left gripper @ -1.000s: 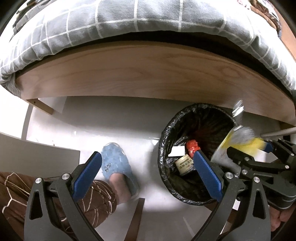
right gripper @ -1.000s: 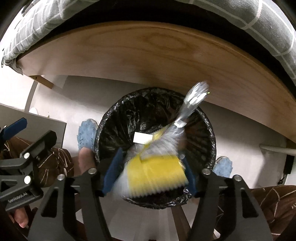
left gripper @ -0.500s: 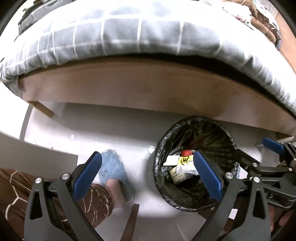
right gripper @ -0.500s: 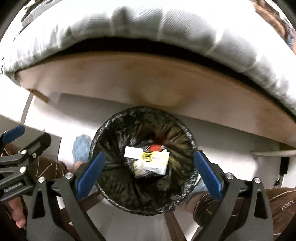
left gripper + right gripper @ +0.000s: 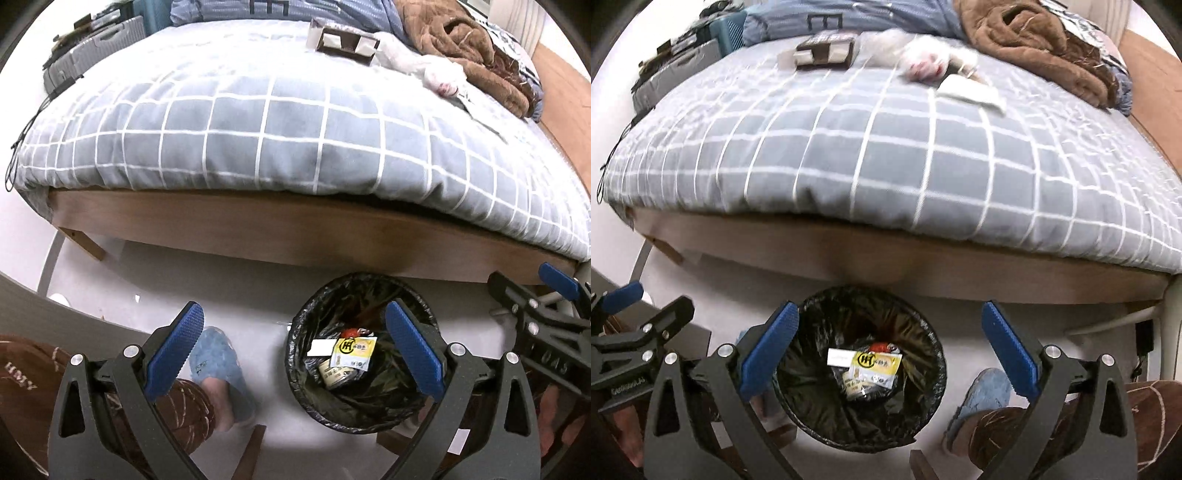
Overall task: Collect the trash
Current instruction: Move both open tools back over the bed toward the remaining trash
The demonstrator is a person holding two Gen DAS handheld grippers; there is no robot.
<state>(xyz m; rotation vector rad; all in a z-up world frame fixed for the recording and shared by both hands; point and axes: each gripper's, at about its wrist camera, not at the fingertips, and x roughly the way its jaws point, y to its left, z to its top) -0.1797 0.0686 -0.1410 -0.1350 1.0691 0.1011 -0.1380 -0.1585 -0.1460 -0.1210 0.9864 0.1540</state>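
A black-lined trash bin (image 5: 306, 369) (image 5: 923, 406) stands on the white floor beside the bed. Inside it lies a yellow snack wrapper (image 5: 354, 350) (image 5: 875, 365) on top of other litter. My right gripper (image 5: 890, 349) hangs open above the bin, nothing between its blue pads. My left gripper (image 5: 295, 349) is open and empty too, to the left of the bin's mouth. On the bed lie a brown-and-white carton (image 5: 345, 40) (image 5: 825, 50), crumpled white tissue (image 5: 439, 75) (image 5: 927, 61) and a flat white packet (image 5: 971, 92).
The bed has a grey checked duvet (image 5: 280, 122) and a wooden side rail (image 5: 258, 232). A brown blanket (image 5: 469, 44) is heaped at its far right. The person's feet in blue slippers (image 5: 218, 365) (image 5: 982, 398) flank the bin. Suitcases (image 5: 92, 44) stand at far left.
The right gripper opened and dropped the yellow wrapper into the bin. Both grippers rose and tilted up, so the bed top came into view.
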